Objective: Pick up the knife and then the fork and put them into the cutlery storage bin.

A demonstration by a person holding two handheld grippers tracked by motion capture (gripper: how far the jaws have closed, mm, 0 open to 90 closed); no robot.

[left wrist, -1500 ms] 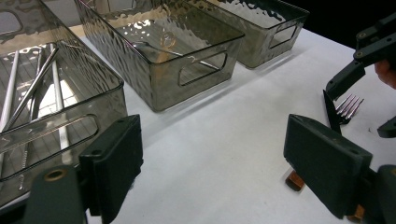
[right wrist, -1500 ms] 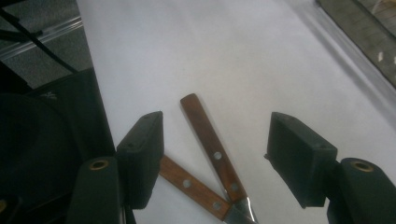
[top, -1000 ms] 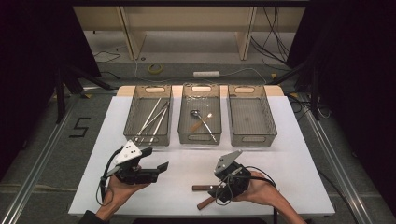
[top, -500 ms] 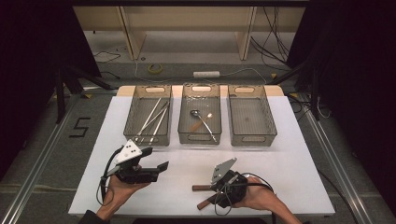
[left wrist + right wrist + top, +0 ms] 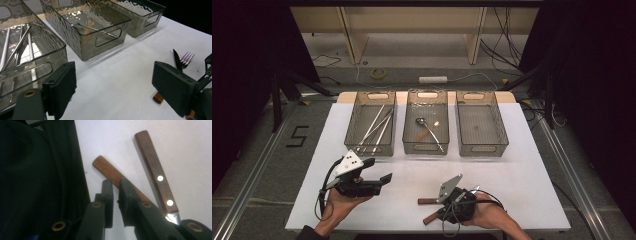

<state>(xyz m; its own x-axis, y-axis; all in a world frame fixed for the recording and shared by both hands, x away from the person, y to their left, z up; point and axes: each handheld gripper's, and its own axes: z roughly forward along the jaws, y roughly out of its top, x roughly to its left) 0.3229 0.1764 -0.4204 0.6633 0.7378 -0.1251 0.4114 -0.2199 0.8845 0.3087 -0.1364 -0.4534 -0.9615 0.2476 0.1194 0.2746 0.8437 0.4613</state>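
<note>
Two light, stiff wooden-handled utensils [image 5: 155, 170] lie at the counter's [image 5: 522, 185] near edge; pinch the flat wood, not the slick metal. The right tongs [image 5: 115, 182] have just been closing, nearly together over the plain handle [image 5: 107, 168]; whether they grasp it I cannot tell. The left tongs [image 5: 113, 75] gape, empty.

Two black hand-held tongs: left tongs [image 5: 379, 181] topped by a grey three-cornered plate with dark dots, right tongs [image 5: 438, 206] likewise capped in grey. Flat rectangular black pads [image 5: 63, 87], brass-coloured rivets at the pivots. Black cables trailing from each. Dark sleeve [image 5: 307, 233] on the left forearm.
</note>
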